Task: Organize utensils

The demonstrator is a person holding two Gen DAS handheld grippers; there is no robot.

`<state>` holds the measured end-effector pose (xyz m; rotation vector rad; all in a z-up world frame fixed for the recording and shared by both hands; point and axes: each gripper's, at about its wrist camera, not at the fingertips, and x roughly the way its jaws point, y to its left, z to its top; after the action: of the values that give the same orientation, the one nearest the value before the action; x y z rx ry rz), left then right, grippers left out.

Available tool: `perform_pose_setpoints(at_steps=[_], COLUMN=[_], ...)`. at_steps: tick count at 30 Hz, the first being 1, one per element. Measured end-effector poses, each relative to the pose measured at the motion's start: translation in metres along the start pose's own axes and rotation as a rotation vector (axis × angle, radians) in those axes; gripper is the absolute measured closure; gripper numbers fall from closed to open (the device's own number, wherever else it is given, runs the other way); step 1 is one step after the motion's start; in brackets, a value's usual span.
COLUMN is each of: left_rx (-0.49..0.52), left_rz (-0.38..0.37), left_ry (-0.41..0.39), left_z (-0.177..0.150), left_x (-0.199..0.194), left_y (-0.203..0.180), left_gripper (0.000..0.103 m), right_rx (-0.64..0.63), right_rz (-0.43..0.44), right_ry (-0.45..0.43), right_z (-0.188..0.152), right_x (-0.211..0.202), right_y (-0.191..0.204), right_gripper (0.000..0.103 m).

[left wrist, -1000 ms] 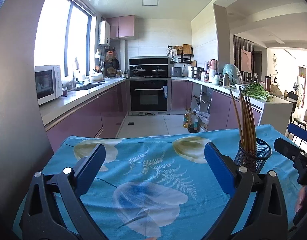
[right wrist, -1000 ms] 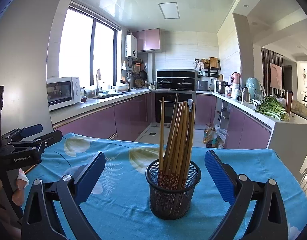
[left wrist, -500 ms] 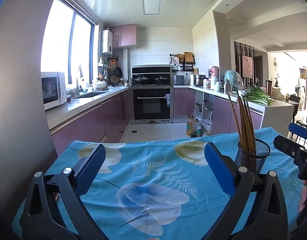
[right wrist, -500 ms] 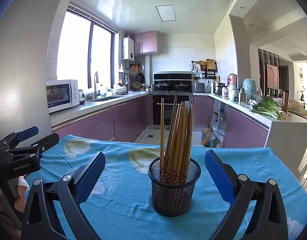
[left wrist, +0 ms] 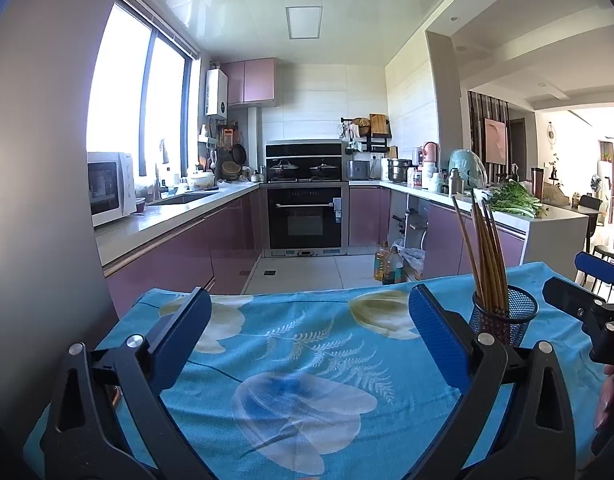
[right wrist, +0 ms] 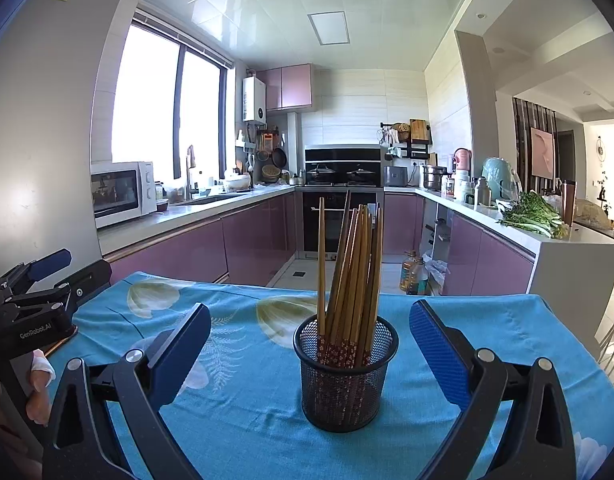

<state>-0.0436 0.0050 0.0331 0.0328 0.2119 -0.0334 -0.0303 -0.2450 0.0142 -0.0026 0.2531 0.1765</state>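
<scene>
A black mesh holder (right wrist: pixel 345 372) stands upright on the blue flowered tablecloth (right wrist: pixel 247 400), with several wooden chopsticks (right wrist: pixel 353 268) standing in it. My right gripper (right wrist: pixel 309 352) is open and empty, and the holder sits between and just ahead of its blue pads. The holder also shows at the right of the left wrist view (left wrist: pixel 503 314). My left gripper (left wrist: pixel 305 336) is open and empty over the bare cloth (left wrist: pixel 299 380), left of the holder. Each gripper shows at the edge of the other's view.
The table ends at its far edge (right wrist: pixel 267 286), with the kitchen floor beyond. Purple counters run along both sides, with a microwave (right wrist: pixel 121 192) on the left and greens (right wrist: pixel 535 216) on the right. Oil bottles (right wrist: pixel 415 276) stand on the floor.
Both cameras have tilted slightly upward and the holder sits a little lower and farther in view. Both grippers stay open and empty.
</scene>
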Motion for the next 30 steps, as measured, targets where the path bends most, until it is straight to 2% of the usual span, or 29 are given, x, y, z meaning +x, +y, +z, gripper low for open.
perform_pose_setpoints(at_steps=[30], left_rx=[-0.005], left_rz=[-0.003], left_ry=[-0.01], left_z=[0.0009], left_x=[-0.0017], left_y=[-0.0008], left_gripper=[0.006], right_rx=[0.006], right_rz=[0.001], right_ry=[-0.009], right_z=[0.0032], right_x=[0.0017], right_y=[0.0018], right_gripper=[0.007])
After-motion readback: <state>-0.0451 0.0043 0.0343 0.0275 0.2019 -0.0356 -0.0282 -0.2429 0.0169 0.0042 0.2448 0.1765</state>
